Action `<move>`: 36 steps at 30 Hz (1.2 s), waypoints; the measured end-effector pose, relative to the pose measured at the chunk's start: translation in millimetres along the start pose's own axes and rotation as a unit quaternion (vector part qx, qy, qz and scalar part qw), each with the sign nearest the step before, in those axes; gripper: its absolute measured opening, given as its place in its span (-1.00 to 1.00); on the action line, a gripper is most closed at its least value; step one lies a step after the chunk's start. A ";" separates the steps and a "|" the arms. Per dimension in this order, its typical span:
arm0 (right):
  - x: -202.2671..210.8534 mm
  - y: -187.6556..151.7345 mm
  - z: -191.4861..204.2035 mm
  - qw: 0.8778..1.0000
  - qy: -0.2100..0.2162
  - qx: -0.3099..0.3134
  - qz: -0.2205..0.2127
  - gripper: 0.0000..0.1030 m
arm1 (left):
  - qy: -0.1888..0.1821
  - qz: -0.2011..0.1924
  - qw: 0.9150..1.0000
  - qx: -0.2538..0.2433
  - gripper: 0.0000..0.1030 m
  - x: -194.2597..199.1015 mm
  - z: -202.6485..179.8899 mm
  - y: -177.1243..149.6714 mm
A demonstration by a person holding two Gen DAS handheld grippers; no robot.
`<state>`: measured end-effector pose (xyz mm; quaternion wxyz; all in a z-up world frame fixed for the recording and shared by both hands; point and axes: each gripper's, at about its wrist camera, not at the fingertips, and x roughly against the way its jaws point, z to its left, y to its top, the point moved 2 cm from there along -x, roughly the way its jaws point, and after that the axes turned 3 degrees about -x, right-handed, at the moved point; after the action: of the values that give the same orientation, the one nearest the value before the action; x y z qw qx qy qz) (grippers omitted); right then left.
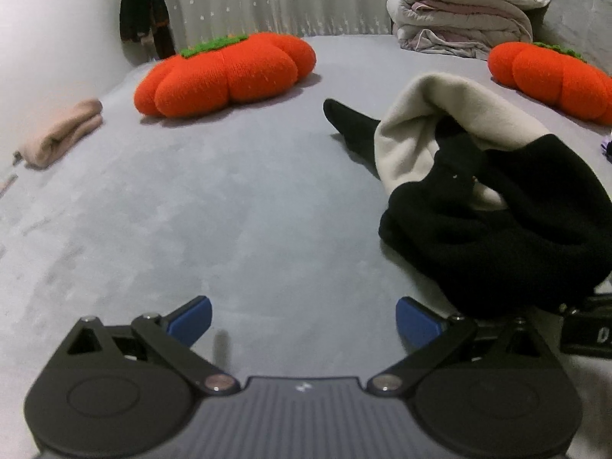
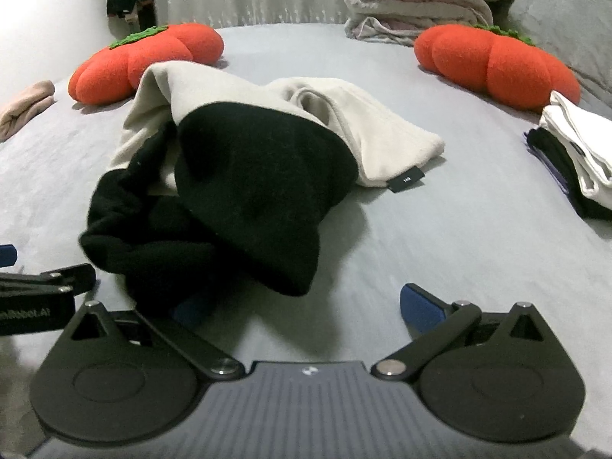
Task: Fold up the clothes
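A crumpled black-and-cream garment (image 2: 237, 176) lies mid-frame on the grey bed (image 2: 440, 252). The left gripper (image 1: 304, 321) has its jaws spread over bare sheet. The right gripper (image 2: 306, 306) also has its jaws spread, its left fingertip under the black hem.

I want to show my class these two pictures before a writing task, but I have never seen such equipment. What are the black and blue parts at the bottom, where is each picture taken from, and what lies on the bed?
Each picture comes from a camera fixed on a hand-held claw, looking forward along its two blue-tipped fingers. A person holds one in each hand. The left claw is open over bare grey bed. The right claw is open too, and its left finger lies under the edge of a crumpled black and cream garment; nothing is gripped. Further back lie two orange pumpkin cushions, a rolled pink cloth, folded clothes and stacked bedding.
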<state>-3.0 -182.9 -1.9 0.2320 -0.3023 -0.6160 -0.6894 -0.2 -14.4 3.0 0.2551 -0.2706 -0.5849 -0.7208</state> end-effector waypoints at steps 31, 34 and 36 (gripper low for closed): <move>48.3 9.3 -14.3 0.999 0.034 -0.016 0.019 1.00 | 0.040 -0.033 0.998 -0.039 0.99 56.8 -10.9 5.0; 49.6 9.7 -13.8 0.999 0.033 -0.011 0.019 1.00 | 0.033 -0.022 0.999 -0.032 0.99 50.2 -10.9 3.0; 49.8 9.4 -12.3 1.000 0.026 -0.002 0.015 1.00 | 0.030 -0.012 0.999 -0.026 0.99 45.1 -10.9 3.0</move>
<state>-33.5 -193.7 39.0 0.2579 -0.2943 -0.6036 -0.6947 -31.8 -27.9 34.3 0.2568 -0.2481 -0.5612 -0.7467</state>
